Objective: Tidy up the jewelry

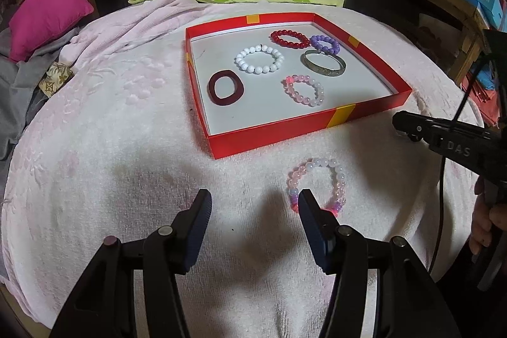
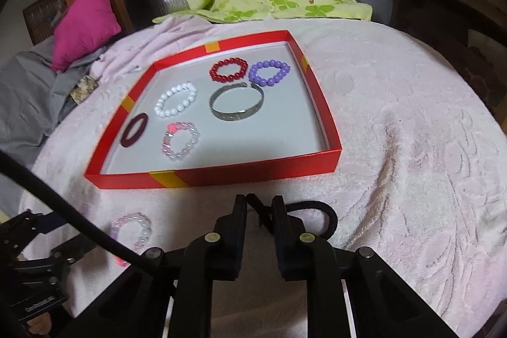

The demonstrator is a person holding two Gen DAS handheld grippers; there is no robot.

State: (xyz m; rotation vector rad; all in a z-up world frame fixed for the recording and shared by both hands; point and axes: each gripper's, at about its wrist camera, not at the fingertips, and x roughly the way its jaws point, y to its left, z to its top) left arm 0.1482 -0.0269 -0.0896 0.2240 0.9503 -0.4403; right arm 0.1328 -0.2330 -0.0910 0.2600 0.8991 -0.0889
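A: What's biggest here?
B: The pink blanket [image 1: 111,148], then the red tray [image 2: 253,175] on it, holding six pieces, among them a bangle [image 2: 237,103] and white beads [image 1: 259,59].
A: And the grippers?
B: The left gripper [image 1: 255,206] stands wide, a pastel bracelet [image 1: 317,182] just beside its right finger. The right gripper [image 2: 259,205] is narrow, pinching a black hair tie [image 2: 317,211] before the tray.

hidden: black hair tie [image 2: 320,211] partly behind right hand-held gripper [image 2: 259,203]
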